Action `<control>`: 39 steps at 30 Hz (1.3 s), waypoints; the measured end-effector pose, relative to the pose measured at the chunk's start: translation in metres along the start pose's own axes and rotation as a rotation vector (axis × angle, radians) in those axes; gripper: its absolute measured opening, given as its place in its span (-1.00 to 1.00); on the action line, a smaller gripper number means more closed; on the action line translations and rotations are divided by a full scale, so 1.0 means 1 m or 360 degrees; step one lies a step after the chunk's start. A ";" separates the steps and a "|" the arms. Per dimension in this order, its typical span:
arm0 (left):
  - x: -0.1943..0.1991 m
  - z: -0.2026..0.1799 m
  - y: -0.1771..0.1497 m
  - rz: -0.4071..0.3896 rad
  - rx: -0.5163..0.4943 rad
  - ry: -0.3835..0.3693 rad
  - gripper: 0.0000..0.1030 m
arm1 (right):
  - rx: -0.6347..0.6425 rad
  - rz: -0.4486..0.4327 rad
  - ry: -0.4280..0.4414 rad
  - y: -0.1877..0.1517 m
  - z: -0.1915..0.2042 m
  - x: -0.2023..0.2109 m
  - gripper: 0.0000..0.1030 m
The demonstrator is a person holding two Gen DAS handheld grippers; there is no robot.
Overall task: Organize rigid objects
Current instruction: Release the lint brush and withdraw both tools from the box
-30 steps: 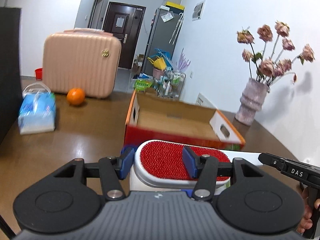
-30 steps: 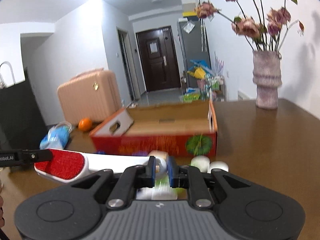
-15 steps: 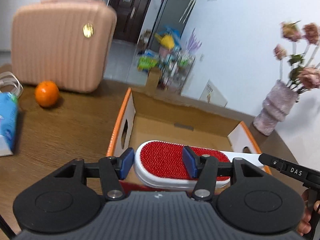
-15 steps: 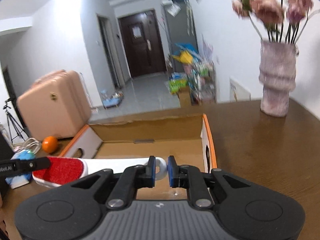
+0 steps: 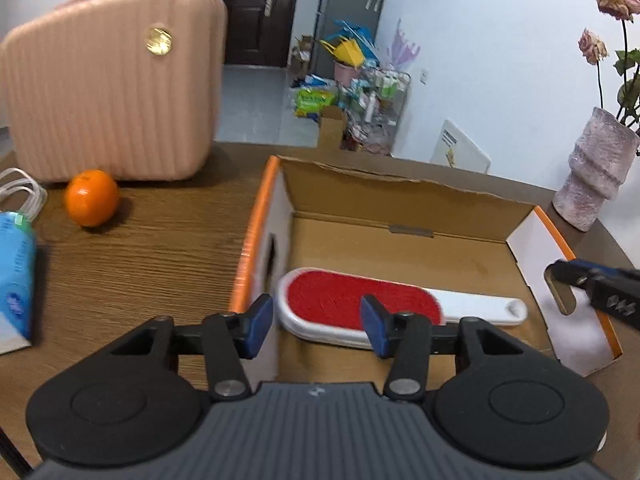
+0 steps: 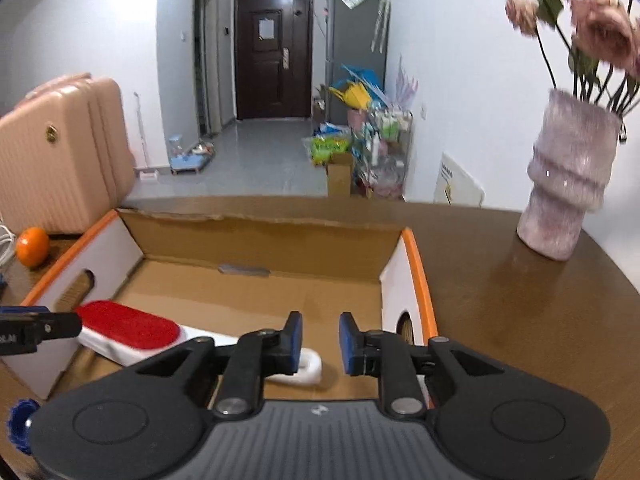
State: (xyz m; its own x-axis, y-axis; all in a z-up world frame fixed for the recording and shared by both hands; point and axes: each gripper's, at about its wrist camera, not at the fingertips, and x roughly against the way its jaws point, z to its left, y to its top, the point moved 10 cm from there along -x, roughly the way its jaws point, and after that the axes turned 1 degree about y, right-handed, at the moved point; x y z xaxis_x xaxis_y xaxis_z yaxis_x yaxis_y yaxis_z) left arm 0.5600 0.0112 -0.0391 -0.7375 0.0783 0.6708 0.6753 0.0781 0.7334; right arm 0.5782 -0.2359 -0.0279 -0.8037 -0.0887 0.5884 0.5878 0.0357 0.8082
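Observation:
A white lint brush with a red pad [image 5: 352, 300] lies on the floor of an open cardboard box [image 5: 400, 196] with orange rims. It also shows in the right wrist view [image 6: 128, 326], in the box [image 6: 256, 226]. My left gripper [image 5: 316, 322] is open above the brush head, its jaws apart on either side and clear of it. My right gripper [image 6: 320, 338] is open and empty just above the brush's handle end [image 6: 310, 364]. Its tip shows in the left wrist view [image 5: 592, 282] at the box's right wall.
An orange [image 5: 92, 198], a pink suitcase [image 5: 108, 92] and a blue tissue pack [image 5: 14, 280] are on the table to the left of the box. A vase of dried flowers [image 6: 568, 184] stands to the right. A blue cap [image 6: 18, 424] lies near the box's front left.
Both grippers carried the brush up and over the box wall and set it down inside. Both grippers have opened and let go of it.

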 end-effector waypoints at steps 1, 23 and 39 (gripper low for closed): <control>0.006 0.002 0.000 -0.0009 -0.0007 0.0002 -0.06 | 0.0005 -0.0022 0.0012 0.003 0.000 0.008 -0.61; 0.270 0.007 -0.150 -0.0568 -0.0197 -0.0005 0.22 | 0.0204 -0.0354 0.0359 -0.126 0.036 0.255 0.10; 0.310 0.019 -0.271 -0.0474 -0.0182 0.0082 0.59 | 0.0161 -0.0294 0.0356 -0.249 0.053 0.310 0.58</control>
State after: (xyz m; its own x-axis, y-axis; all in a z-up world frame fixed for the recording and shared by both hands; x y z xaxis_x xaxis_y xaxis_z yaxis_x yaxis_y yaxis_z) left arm 0.1485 0.0329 -0.0315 -0.9038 0.0178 0.4275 0.4271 -0.0225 0.9039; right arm 0.1779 -0.2191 -0.0450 -0.8492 -0.3197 0.4203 0.4122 0.0962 0.9060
